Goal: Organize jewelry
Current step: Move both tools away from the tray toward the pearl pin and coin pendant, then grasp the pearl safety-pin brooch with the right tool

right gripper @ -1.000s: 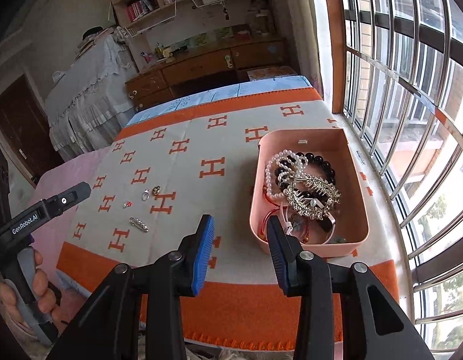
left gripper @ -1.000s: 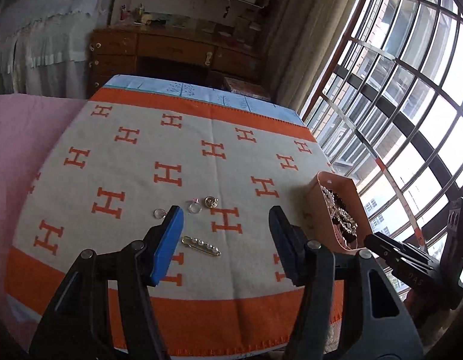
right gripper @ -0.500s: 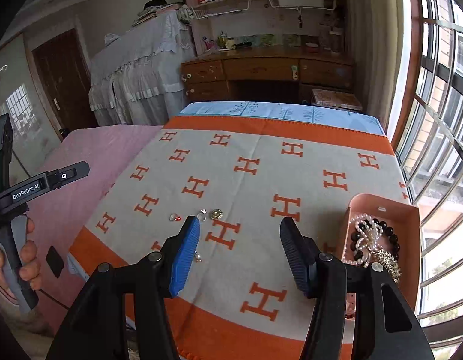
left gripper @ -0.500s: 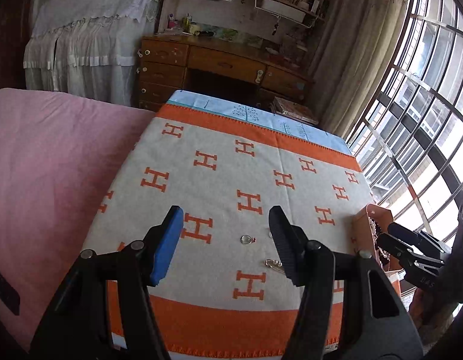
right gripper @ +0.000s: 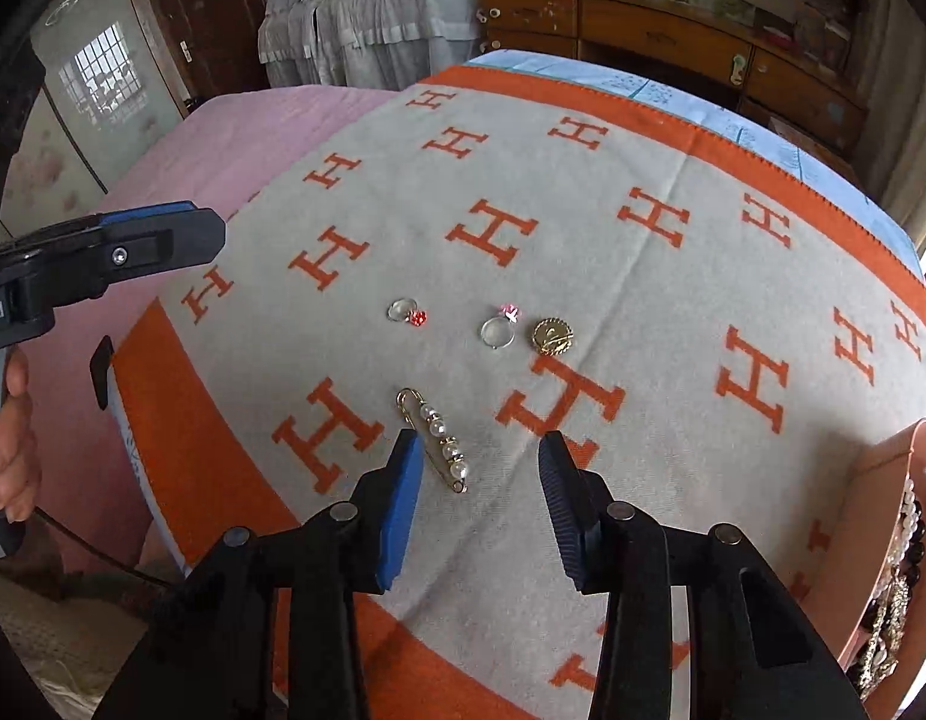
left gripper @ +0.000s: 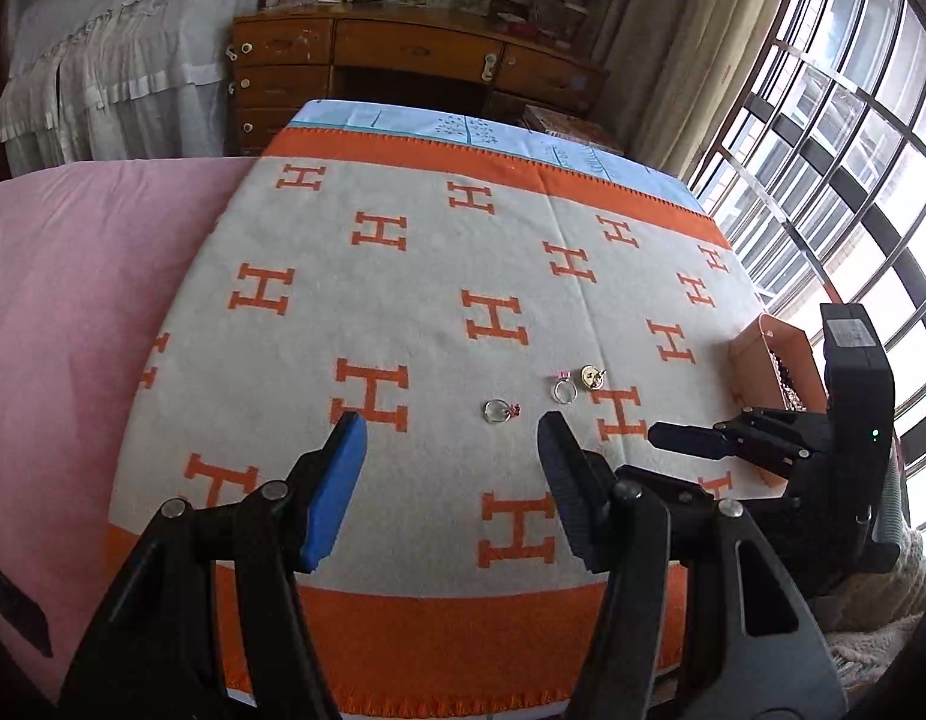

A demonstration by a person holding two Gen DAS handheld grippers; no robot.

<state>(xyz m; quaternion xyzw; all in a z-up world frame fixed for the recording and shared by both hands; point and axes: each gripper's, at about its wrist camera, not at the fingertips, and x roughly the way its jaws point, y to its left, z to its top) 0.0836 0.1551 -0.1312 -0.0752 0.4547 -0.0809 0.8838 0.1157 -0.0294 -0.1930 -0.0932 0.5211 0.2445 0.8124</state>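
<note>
On the orange-and-grey H blanket (right gripper: 643, 300) lie a ring with a red stone (right gripper: 406, 312), a ring with a pink stone (right gripper: 500, 327), a gold brooch (right gripper: 553, 336) and a pearl pin (right gripper: 442, 441). The two rings (left gripper: 500, 411) (left gripper: 564, 389) and the brooch (left gripper: 592, 377) also show in the left wrist view. My right gripper (right gripper: 478, 468) is open and empty, just above the pearl pin. My left gripper (left gripper: 451, 450) is open and empty, near the red-stone ring. A pink tray (right gripper: 883, 480) at the right holds several pieces of jewelry.
The pink tray (left gripper: 763, 354) sits at the blanket's right edge by the barred window (left gripper: 853, 120). A pink bedsheet (left gripper: 73, 300) lies to the left. A wooden dresser (left gripper: 415, 60) stands beyond the bed's far end.
Both grippers have dropped closer to the blanket and the loose jewelry. The right gripper swung left from the tray to the pearl pin. Both stay open.
</note>
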